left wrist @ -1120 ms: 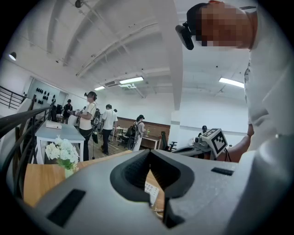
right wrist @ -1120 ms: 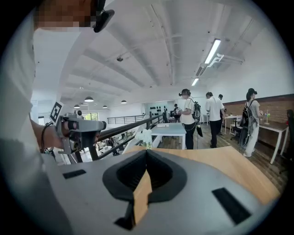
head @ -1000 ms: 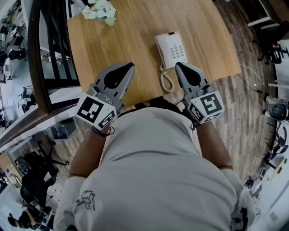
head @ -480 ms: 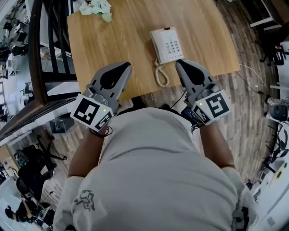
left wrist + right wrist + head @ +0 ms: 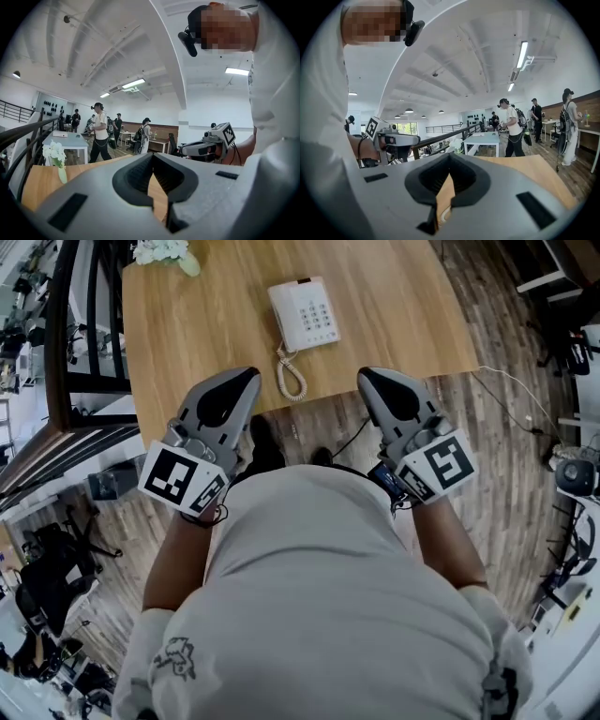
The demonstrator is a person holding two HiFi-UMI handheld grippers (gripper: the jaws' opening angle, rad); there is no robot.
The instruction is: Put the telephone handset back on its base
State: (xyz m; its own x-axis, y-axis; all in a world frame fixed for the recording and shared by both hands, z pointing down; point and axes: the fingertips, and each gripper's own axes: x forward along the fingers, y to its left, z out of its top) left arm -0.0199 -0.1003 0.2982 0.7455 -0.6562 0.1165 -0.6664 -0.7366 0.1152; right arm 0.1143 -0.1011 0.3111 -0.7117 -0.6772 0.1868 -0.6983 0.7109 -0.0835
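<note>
A dark railing (image 5: 70, 334) runs along the left edge of the wooden table (image 5: 403, 306), with white flowers (image 5: 161, 251) at its far left corner; the left gripper (image 5: 249, 375) hangs over the near edge, jaws together on nothing; the telephone (image 5: 305, 315) sits far of both grippers, handset on its base, coiled cord (image 5: 292, 377) trailing near; bare wood lies to its right; the right gripper (image 5: 366, 375), jaws together and empty, is at the near edge over plank floor (image 5: 506, 427).

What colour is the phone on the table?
The phone is white. It shows best in the head view.
</note>
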